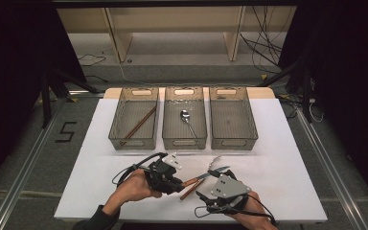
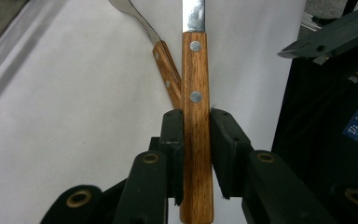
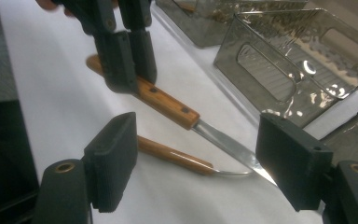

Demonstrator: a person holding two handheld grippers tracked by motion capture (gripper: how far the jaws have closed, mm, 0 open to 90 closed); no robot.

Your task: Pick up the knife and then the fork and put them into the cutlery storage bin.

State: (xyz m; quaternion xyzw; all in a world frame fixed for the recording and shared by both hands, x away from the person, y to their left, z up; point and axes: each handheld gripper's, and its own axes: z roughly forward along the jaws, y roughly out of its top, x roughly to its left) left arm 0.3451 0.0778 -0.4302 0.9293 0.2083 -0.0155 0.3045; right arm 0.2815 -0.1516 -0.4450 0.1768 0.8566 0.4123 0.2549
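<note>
On the white table [image 1: 100, 182], bins hold chopsticks [image 1: 139, 123] and spoon [image 1: 188, 120]; left gripper [image 1: 181, 184] clamps knife [image 1: 206, 176], right gripper [image 1: 212, 173] gapes.

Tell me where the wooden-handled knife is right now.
In the high view the knife is at the table's near edge, between the left gripper and right gripper, its handle clamped in the left jaws, beside a fork.

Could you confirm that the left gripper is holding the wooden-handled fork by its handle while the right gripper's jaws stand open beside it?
Not quite: the left gripper is shut on the wooden-handled knife, not the fork. The left gripper view shows the knife's riveted handle clamped between the pads, with the fork lying behind it on the table. The right gripper does stand open beside it.
</note>
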